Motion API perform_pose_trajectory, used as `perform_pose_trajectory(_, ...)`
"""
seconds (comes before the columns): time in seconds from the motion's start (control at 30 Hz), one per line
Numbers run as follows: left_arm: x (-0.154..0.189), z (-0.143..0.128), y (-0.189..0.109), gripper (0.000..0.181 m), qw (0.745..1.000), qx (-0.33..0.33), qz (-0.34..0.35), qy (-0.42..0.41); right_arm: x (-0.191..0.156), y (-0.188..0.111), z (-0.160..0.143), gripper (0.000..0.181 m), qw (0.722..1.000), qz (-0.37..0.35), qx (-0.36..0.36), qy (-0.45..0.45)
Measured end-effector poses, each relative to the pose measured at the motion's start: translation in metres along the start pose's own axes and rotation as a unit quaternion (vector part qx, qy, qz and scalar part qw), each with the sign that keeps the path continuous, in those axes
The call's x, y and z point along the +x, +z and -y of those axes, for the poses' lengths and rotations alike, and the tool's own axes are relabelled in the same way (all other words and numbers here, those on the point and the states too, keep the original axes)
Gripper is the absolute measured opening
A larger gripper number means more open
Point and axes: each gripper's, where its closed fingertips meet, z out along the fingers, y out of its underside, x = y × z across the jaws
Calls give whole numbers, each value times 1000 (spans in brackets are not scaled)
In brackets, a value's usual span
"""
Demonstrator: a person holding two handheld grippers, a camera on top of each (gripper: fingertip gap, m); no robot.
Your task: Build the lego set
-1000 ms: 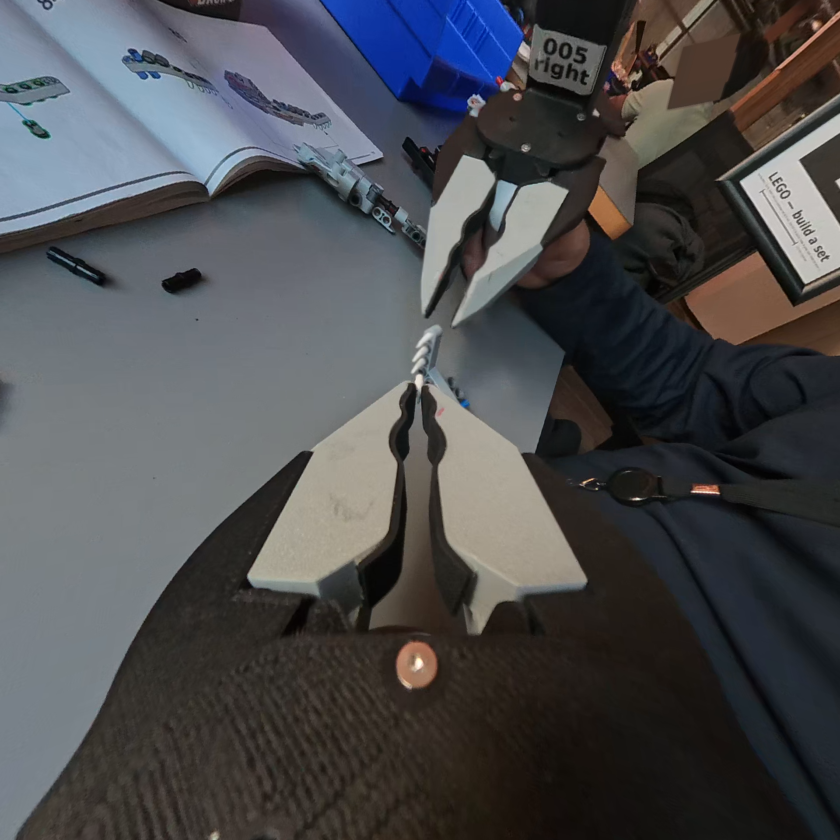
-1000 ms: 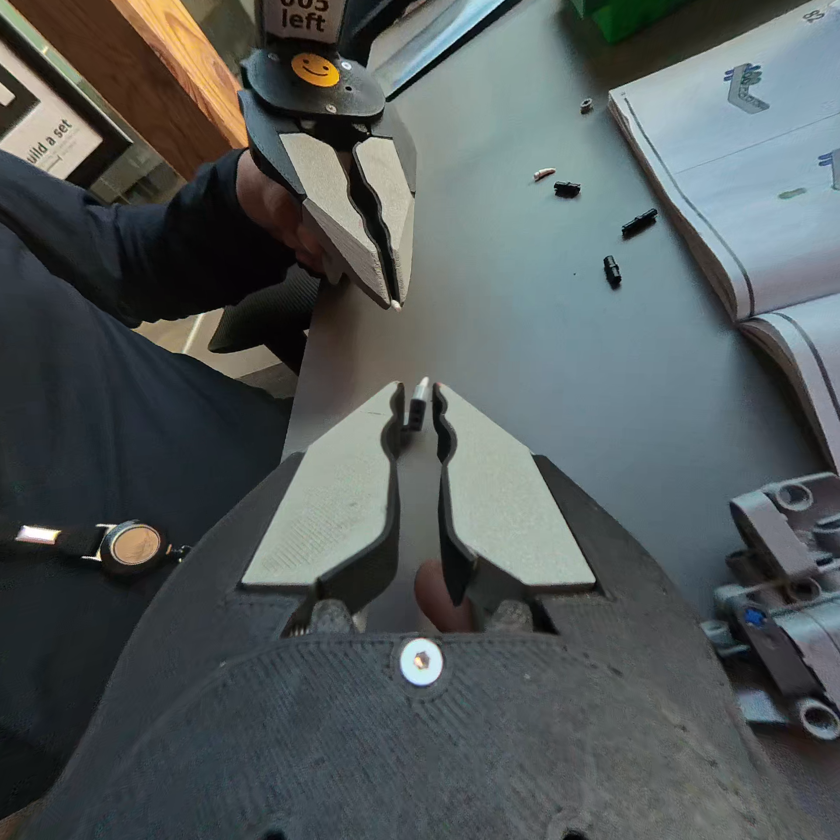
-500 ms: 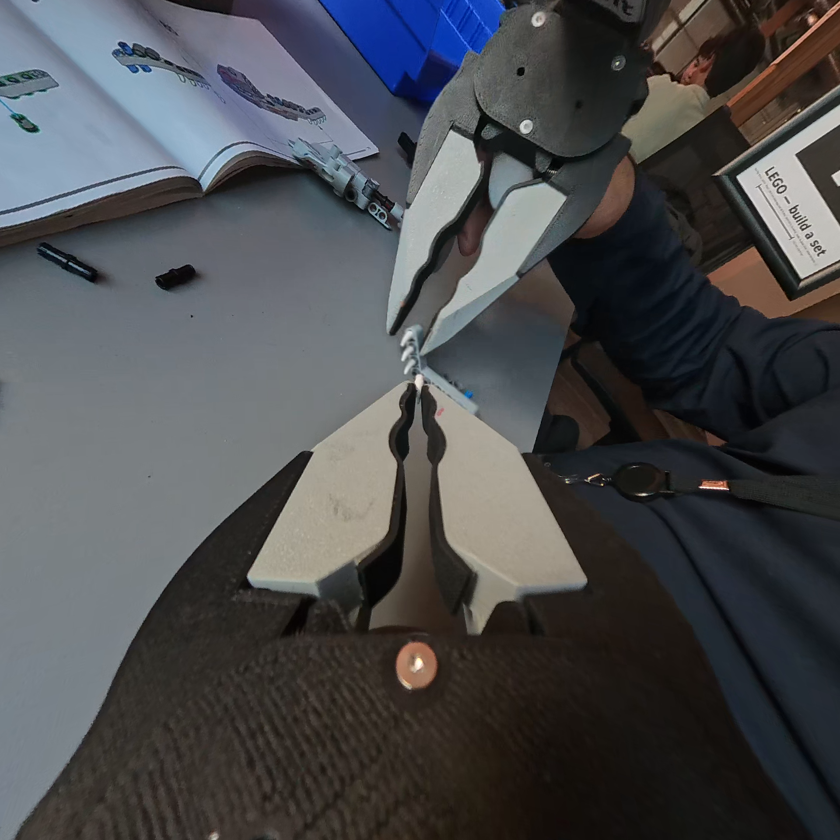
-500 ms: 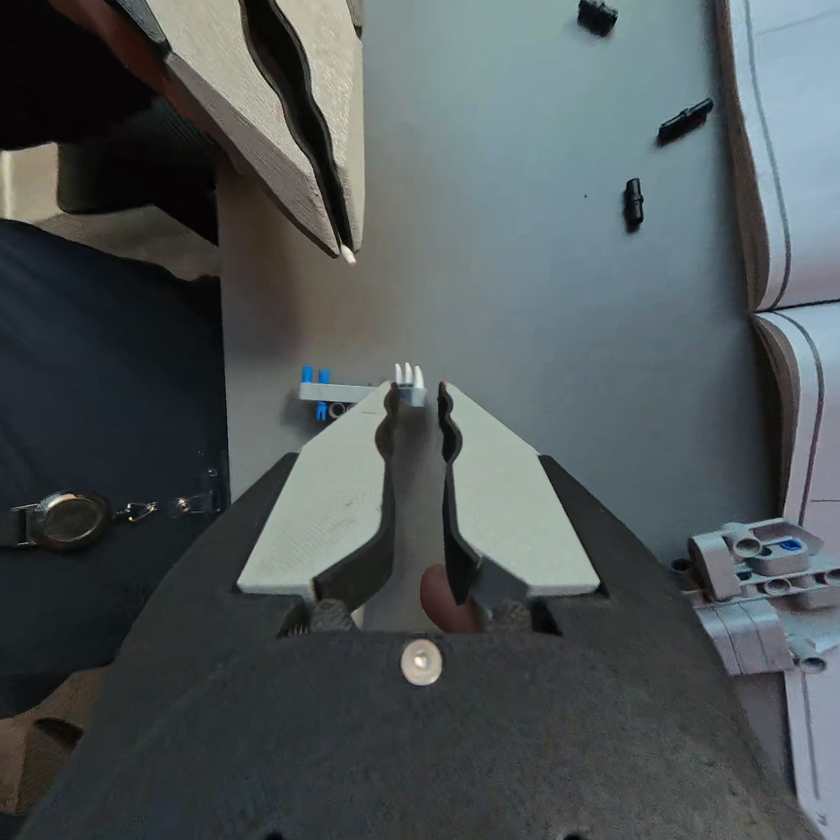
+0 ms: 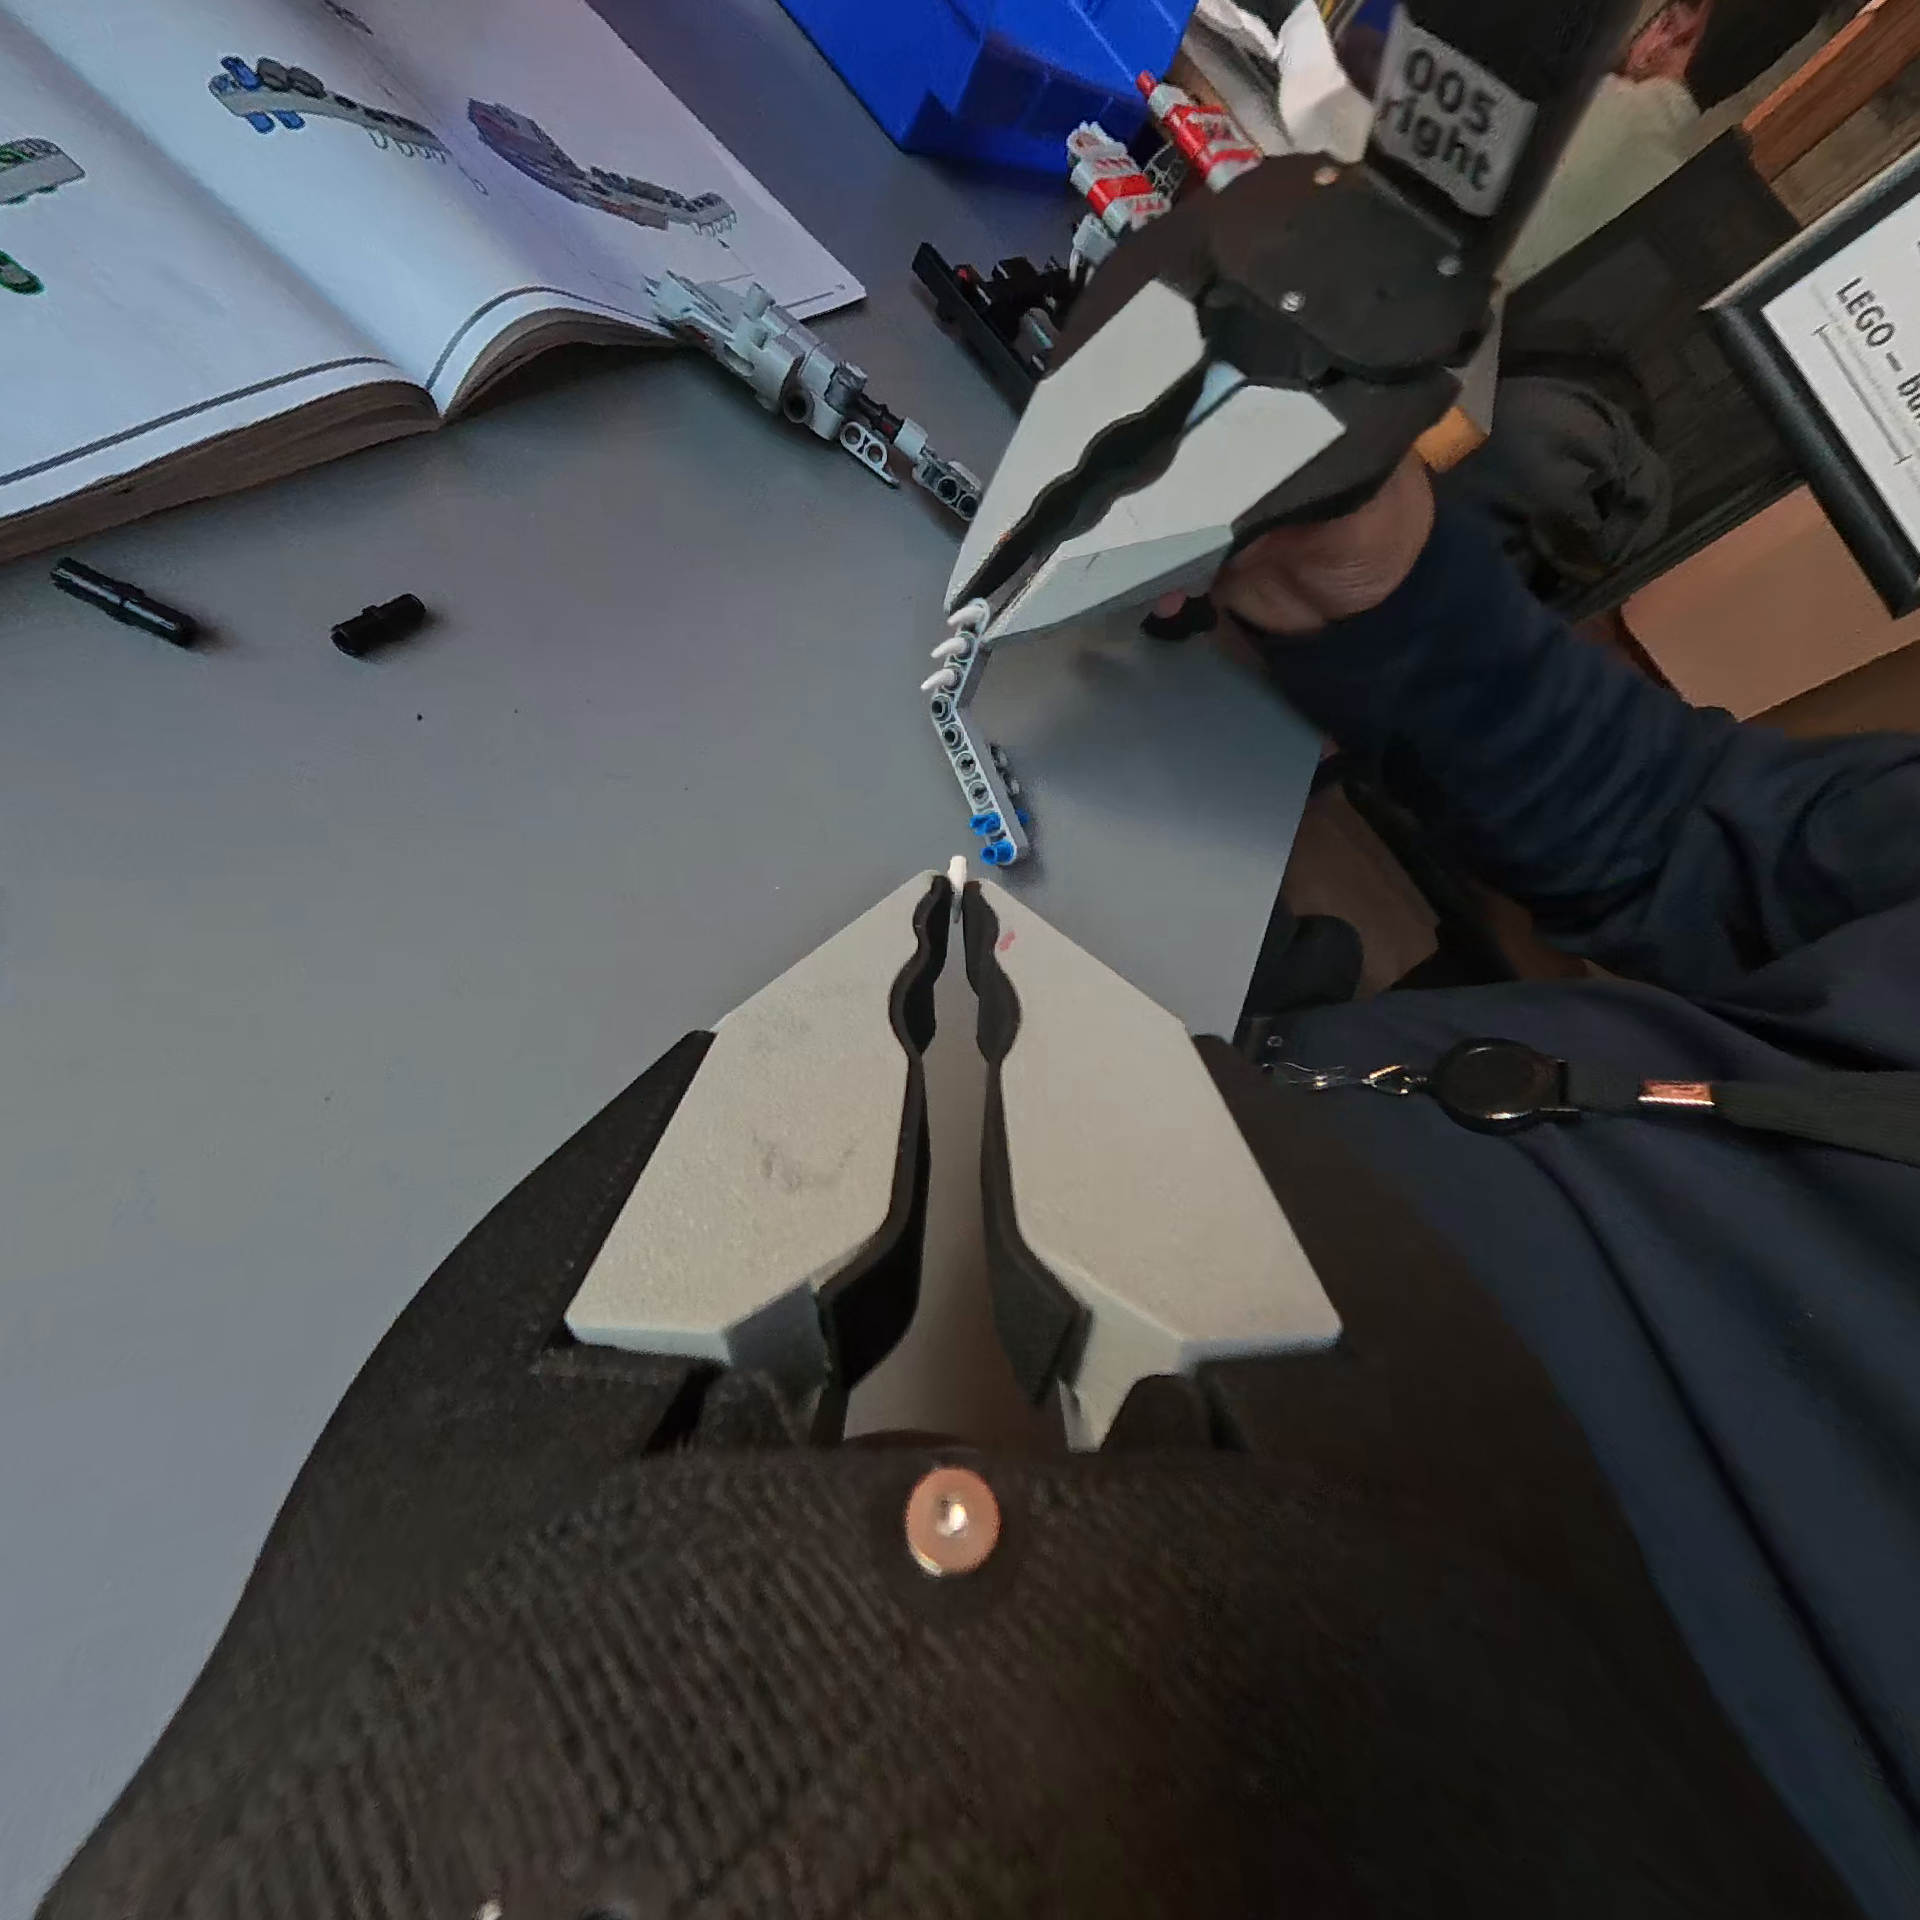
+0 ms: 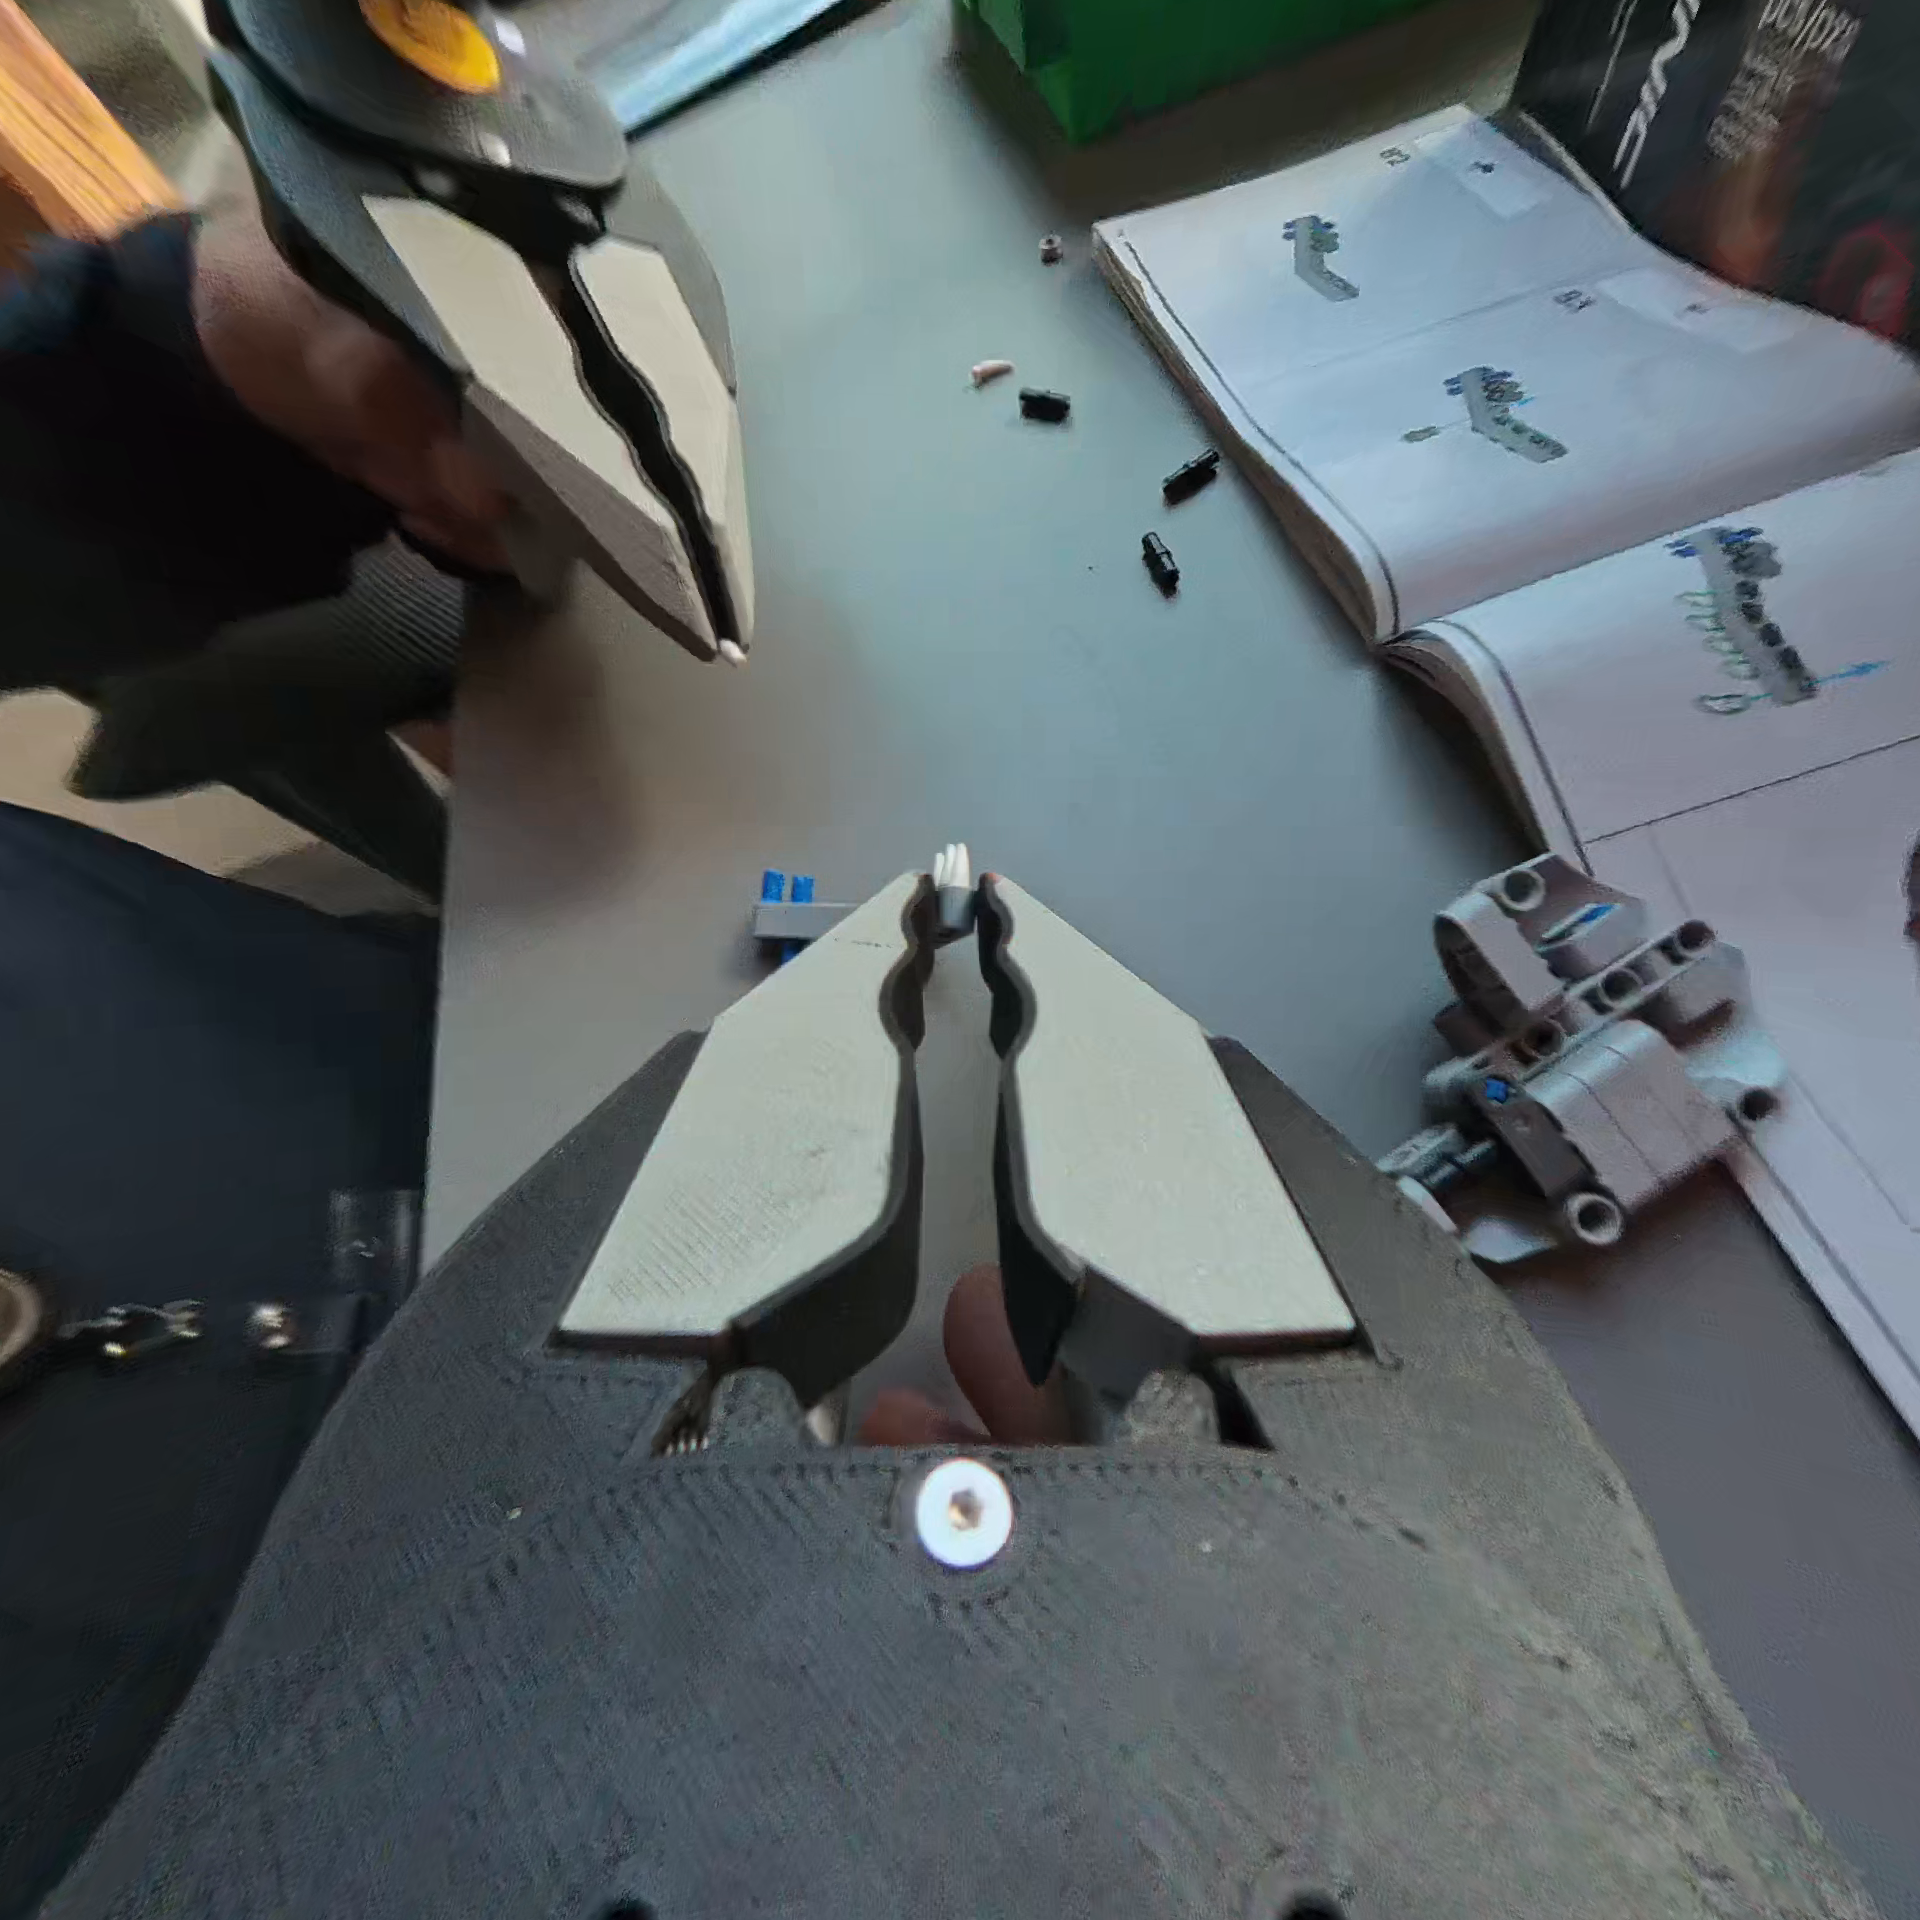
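Each camera sits just behind its own claw, looking forward along the fingers and down at the grey desk [image 5: 436, 935], close up. The two views face each other: left claw [image 5: 956, 891] appears in the right view, right claw [image 6: 958, 896] in the left. Shared: open instruction booklet [image 5: 312, 208], black pins [image 6: 1158, 561].

I see a grey printed tag [image 5: 1449, 114] on the handle above the right tongs [image 5: 977, 613]. To their right hangs a black-framed white sign [image 5: 1849, 353] with lettering. Far left of my left tongs [image 5: 956, 899], the open booklet [image 5: 312, 343] carries small step numbers. A black lettered box [image 6: 1745, 125] stands behind the booklet.
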Motion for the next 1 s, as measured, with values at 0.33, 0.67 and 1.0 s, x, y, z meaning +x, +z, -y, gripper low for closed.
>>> perform_pose_trajectory(0.33,1,1,18,0,999,-35,-17,6,-5,0,0,6,998,52,-2,40)
perform_pose_trajectory(0.67,-4,1,32,0,996,-76,-16,32,-7,5,-22,30,992,51,-60,101)
perform_pose_trajectory(1.0,2,-8,38,0,992,-113,-39,46,-22,19,-19,6,985,108,-84,107)
